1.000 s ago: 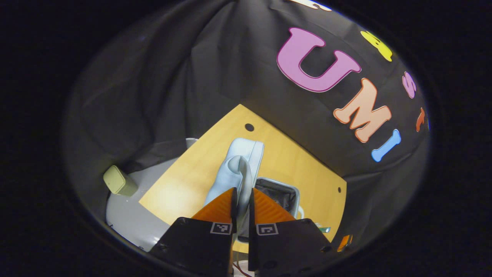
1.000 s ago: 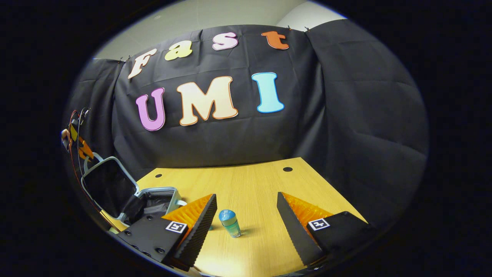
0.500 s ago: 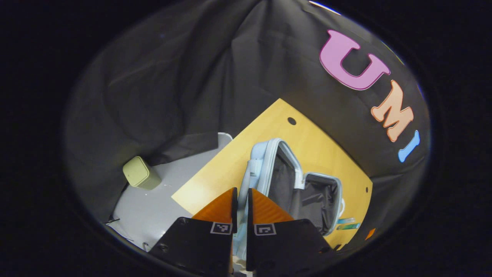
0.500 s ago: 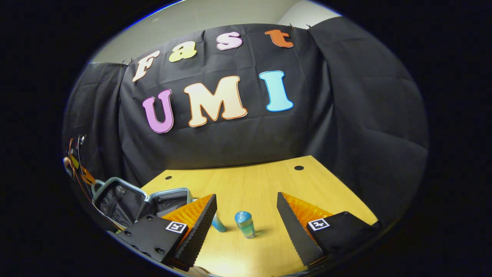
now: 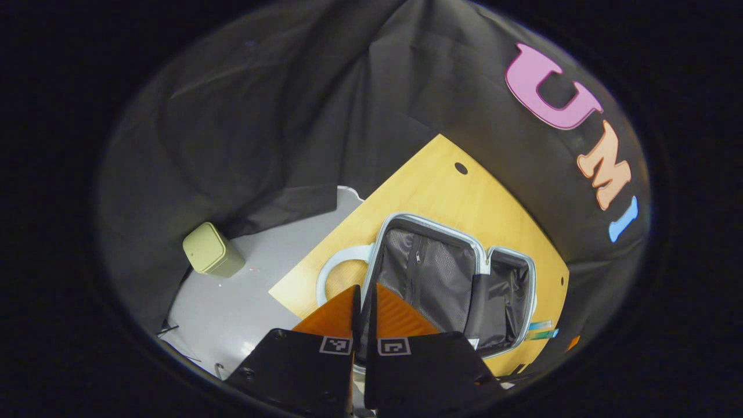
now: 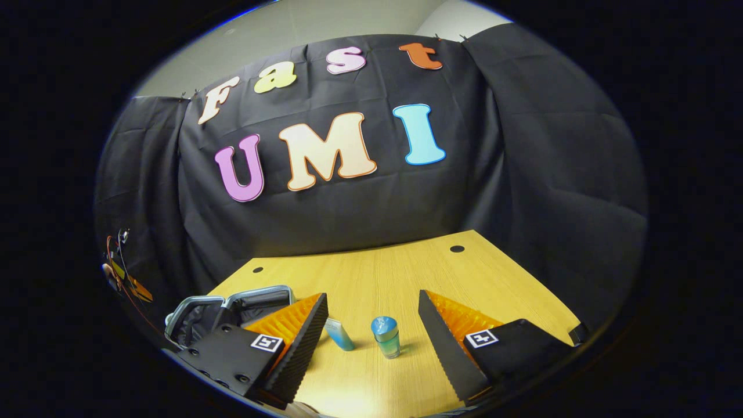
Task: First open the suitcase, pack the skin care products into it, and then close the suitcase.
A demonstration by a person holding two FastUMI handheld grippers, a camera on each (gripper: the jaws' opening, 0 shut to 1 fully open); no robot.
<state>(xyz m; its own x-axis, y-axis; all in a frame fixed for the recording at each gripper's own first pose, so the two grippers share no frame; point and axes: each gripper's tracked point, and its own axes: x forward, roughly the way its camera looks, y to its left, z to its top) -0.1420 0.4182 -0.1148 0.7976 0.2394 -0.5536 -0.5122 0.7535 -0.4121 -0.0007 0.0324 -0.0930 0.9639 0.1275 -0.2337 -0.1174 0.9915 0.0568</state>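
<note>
right gripper view — bottle (image 6: 386,335) amid bare table (image 6: 400,278), seemingly

Suitcase (image 5: 441,278) lies open on the table (image 5: 447,191).

The left gripper view is looking steeply down from above the bench's (image 5: 441,197) corner, close over the open suitcase (image 5: 447,278), catching floor (image 5: 232,302) beside it. The right gripper view is sitting low near the bench (image 6: 395,278), facing level toward the cloth wall. Both are taking in the suitcase (image 6: 232,307) and bench.
</note>
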